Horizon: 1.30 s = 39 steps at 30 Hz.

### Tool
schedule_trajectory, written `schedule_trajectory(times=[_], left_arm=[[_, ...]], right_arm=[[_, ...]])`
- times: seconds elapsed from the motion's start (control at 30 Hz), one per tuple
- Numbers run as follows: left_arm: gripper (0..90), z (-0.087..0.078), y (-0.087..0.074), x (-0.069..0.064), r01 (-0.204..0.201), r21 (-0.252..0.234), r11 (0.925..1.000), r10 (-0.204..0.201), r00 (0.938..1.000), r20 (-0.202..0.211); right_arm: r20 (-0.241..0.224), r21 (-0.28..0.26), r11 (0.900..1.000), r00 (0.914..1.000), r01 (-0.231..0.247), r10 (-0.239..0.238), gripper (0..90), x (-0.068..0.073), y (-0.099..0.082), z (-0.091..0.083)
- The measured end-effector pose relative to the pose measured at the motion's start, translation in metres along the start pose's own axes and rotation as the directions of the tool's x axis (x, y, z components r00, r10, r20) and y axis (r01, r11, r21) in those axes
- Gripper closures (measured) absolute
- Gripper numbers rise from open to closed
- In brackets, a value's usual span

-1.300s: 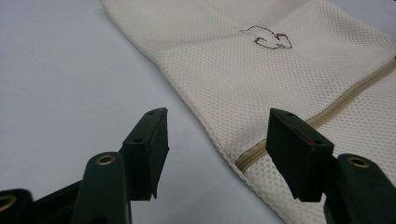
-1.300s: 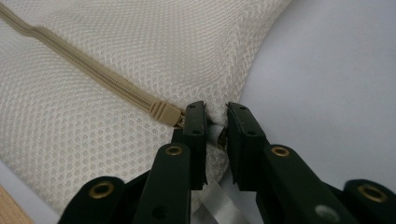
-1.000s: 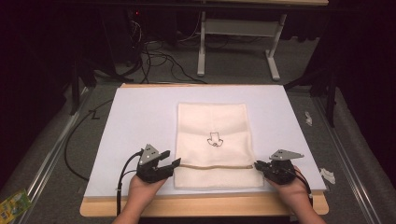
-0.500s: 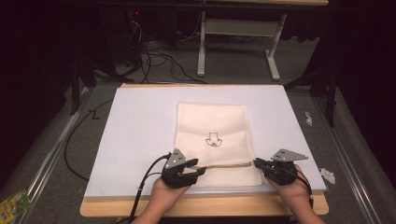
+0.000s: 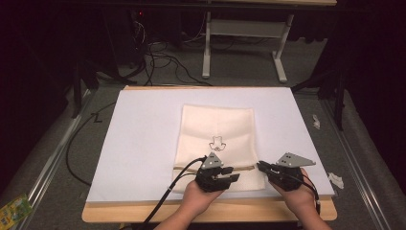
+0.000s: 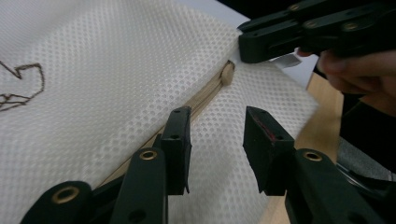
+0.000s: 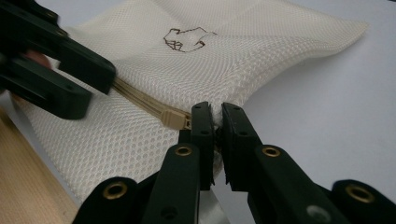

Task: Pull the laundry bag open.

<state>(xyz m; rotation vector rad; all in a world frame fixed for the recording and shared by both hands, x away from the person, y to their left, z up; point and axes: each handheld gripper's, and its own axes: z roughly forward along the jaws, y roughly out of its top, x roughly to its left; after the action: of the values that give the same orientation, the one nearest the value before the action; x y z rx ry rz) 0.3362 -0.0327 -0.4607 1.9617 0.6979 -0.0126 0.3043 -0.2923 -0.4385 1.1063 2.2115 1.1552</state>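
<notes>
A cream mesh bag with a small dark drawing lies flat on a white sheet. A tan zipper runs across its near end, and the zipper pull sits close to the bag's right edge. My right gripper is shut on that edge of the bag, just past the pull. My left gripper hovers open over the zipper, a short way left of the pull. From above, the left gripper and the right gripper nearly face each other.
The sheet covers a wooden table whose bare front edge lies under my wrists. Black cables trail off the left gripper. Crumpled white scraps lie right of the table, a green packet on the floor at left.
My left gripper has slid rightward along the zipper, from the bag's left edge to close beside the right gripper. The right gripper has stayed in place on the bag.
</notes>
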Motion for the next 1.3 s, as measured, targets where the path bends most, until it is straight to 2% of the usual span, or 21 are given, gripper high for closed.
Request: schedule_trajectory(times=[0.1,0.2,0.33,0.4,0.43,0.5,0.57,0.63,0.7,0.8,0.83,0.9,0.97,1.03,1.07,1.1,1.13,1.17,1.23,1.27,1.3], left_arm=[[61.6,0.012,0.001,0.000,0.024,0.013,0.9996,-0.024,0.9997,0.009],[62.7,0.027,0.006,-0.003,0.062,-0.007,0.9980,-0.062,0.9975,0.034],[70.0,0.037,0.009,-0.012,0.024,-0.017,0.9996,-0.024,0.9996,0.013],[85.3,0.040,0.011,-0.015,0.011,-0.013,0.9999,-0.011,0.9999,-0.007],[87.0,0.040,0.011,-0.015,0.011,-0.013,0.9999,-0.011,0.9999,-0.007],[87.4,0.037,0.012,-0.018,-0.028,-0.014,0.9995,0.027,0.9991,-0.031],[87.6,0.033,0.012,-0.014,-0.021,-0.003,0.9998,0.021,0.9991,-0.038],[87.7,0.027,0.010,-0.005,0.012,0.014,0.9998,-0.011,0.9992,-0.039],[87.7,0.017,0.007,0.004,0.019,0.029,0.9994,-0.018,0.9982,-0.058],[87.7,-0.003,0.004,0.015,0.004,0.052,0.9987,0.000,0.9971,-0.076],[87.7,-0.003,0.004,0.015,0.004,0.052,0.9987,0.000,0.9971,-0.076],[87.7,-0.025,0.000,0.024,-0.009,0.080,0.9967,0.018,0.9936,-0.112],[87.7,-0.037,-0.005,0.032,0.012,0.089,0.9959,0.000,0.9917,-0.129],[87.8,-0.053,-0.014,0.045,0.055,0.090,0.9944,-0.040,0.9859,-0.162],[87.8,-0.060,-0.018,0.051,0.072,0.086,0.9936,-0.059,0.9871,-0.149],[87.8,-0.066,-0.020,0.053,0.081,0.089,0.9927,-0.067,0.9867,-0.148],[87.7,-0.071,-0.022,0.053,0.062,0.096,0.9934,-0.047,0.9876,-0.150],[87.7,-0.074,-0.023,0.052,0.047,0.102,0.9936,-0.031,0.9881,-0.151],[87.8,-0.080,-0.027,0.053,0.057,0.100,0.9934,-0.043,0.9891,-0.141],[87.9,-0.081,-0.028,0.055,0.065,0.105,0.9923,-0.048,0.9863,-0.158],[88.0,-0.085,-0.032,0.061,0.086,0.111,0.9901,-0.065,0.9815,-0.180]], right_arm=[[-0.002,-0.008,0.9999,0.9999,0.014,-0.014,85.2,0.002,0.001,0.000],[-0.004,-0.011,0.9997,0.9998,0.022,-0.022,85.4,0.006,0.002,-0.001],[-0.003,-0.014,0.9995,0.9996,0.029,-0.029,85.5,0.007,0.003,-0.001],[-0.006,-0.016,0.9996,0.9998,0.021,-0.021,85.5,0.007,0.003,-0.001],[-0.003,-0.017,0.9996,0.9998,0.021,-0.021,85.5,0.007,0.003,-0.001],[0.002,-0.018,0.9995,0.9997,0.024,-0.024,85.7,0.006,0.003,-0.001],[0.012,-0.013,0.9998,0.9998,0.015,-0.015,86.0,0.005,0.004,-0.001],[0.026,-0.008,0.9999,0.9996,0.009,-0.008,86.3,0.004,0.003,-0.002],[0.044,-0.010,0.9999,0.9990,0.002,-0.002,86.3,0.002,0.002,-0.003],[0.032,-0.020,0.9997,0.9994,-0.016,0.016,86.3,-0.002,0.000,-0.006],[0.030,-0.017,0.9998,0.9994,-0.015,0.015,86.2,-0.001,0.000,-0.006],[0.039,-0.011,0.9999,0.9992,0.009,-0.009,86.3,0.001,0.001,-0.006],[0.042,-0.013,0.9999,0.9991,0.007,-0.007,86.4,0.002,0.002,-0.005],[0.056,-0.011,0.9999,0.9984,0.009,-0.009,86.4,0.001,0.002,-0.005],[0.063,-0.009,1.0000,0.9980,-0.001,0.001,86.4,0.000,0.002,-0.006],[0.040,-0.009,0.9999,0.9991,-0.014,0.014,86.4,-0.002,0.001,-0.006],[0.030,-0.008,0.9998,0.9994,-0.015,0.016,86.4,-0.002,0.000,-0.005],[0.031,-0.005,1.0000,0.9995,0.000,0.000,86.5,0.000,0.000,-0.004],[0.034,0.001,0.9997,0.9991,0.024,-0.024,86.5,0.005,0.003,-0.002],[0.031,0.004,0.9995,0.9990,0.032,-0.032,86.7,0.006,0.004,-0.001],[0.052,0.011,0.9992,0.9979,0.039,-0.040,86.9,0.008,0.004,-0.001]])
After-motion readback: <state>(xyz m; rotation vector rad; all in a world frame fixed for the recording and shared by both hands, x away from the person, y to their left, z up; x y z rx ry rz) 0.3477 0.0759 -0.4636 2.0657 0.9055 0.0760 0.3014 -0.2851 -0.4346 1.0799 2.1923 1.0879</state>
